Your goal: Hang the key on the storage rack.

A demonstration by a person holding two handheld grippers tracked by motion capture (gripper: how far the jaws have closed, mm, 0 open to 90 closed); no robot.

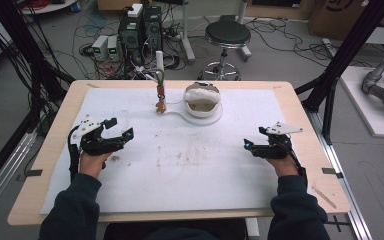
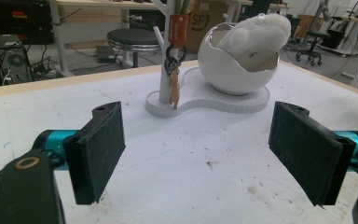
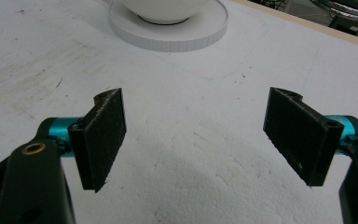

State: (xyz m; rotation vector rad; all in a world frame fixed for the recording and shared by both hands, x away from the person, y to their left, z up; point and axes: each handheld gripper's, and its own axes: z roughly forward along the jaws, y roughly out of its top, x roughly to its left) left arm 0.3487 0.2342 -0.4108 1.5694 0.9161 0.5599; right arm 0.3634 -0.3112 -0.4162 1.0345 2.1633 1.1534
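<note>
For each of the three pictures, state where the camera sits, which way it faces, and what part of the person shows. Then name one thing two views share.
High view: above the person's side, looking forward and down on the white mat; both forearms, left gripper and right gripper show.
Left gripper view: on the left gripper, facing the egg-shaped bowl and hanger post; jaws apart.
Right gripper view: on the right gripper, angled at the mat; jaws apart.
Shared: the white base.

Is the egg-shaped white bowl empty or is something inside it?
Not empty. The white bowl holds a fluffy white lump that bulges above its jagged rim.
</note>
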